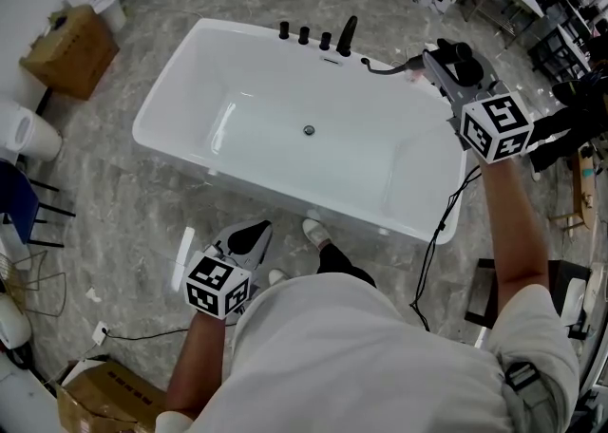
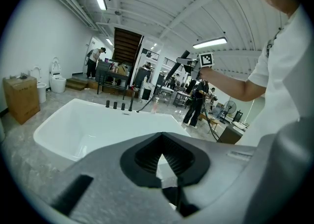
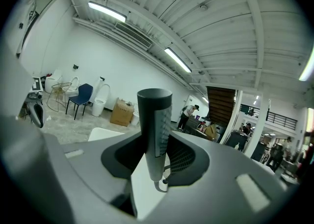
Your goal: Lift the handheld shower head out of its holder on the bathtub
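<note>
Your right gripper fingers are clamping half-closed on the shower head, upright above the bathtub corner at upper right; be raising it straight, letting the hose trail freely. Left gripper fingers are sitting shut, empty, lower left

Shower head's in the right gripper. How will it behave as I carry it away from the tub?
The handheld shower head looks rigid and smooth, so it may slip or twist in the right gripper. Its hose runs back to the bathtub rim and will probably tug.
</note>
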The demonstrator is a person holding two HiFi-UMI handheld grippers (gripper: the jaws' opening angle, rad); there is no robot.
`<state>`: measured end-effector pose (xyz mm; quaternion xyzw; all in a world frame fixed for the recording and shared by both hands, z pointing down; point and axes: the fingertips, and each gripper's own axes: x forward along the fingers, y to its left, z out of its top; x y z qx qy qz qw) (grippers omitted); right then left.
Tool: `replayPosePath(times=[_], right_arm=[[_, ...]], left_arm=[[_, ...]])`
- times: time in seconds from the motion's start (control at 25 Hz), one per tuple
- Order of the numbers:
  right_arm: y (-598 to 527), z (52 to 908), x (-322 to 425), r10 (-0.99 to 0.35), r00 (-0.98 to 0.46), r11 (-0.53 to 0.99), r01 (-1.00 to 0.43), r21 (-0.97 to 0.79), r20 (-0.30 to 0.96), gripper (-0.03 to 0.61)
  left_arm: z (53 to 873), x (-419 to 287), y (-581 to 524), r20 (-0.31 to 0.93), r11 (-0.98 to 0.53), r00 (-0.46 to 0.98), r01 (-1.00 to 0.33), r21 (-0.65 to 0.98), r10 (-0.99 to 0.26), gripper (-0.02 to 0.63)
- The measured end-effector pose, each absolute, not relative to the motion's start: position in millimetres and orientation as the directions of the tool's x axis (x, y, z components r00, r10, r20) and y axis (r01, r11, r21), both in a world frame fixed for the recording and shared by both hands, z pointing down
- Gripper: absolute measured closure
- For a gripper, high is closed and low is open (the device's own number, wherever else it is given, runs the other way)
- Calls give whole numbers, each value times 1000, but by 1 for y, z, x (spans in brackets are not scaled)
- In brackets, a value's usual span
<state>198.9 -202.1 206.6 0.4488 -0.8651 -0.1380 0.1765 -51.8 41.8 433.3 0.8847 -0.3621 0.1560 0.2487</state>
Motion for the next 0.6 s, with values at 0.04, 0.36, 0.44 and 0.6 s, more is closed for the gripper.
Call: replayPosePath(times=[0.04,0.36,0.44,0.6], right_arm=[[-202,207,200,-825,-535,559,-728,396,181,433],[-203,205,205,-826,-533,558,-729,397,181,433],[-203,204,206,-826,-535,559,-729,396,181,433],[-205,200,207,-823,-538,562,-727,395,181,433]], left_arm=[[434,-50,41,456,-614,689,-718,326,-563,609],[433,-47,32,448,-618,692,-716,325,-566,609],[432,-45,29,445,-618,692,-716,325,-568,609],[429,-44,22,442,-620,693,-715,322,-569,609]])
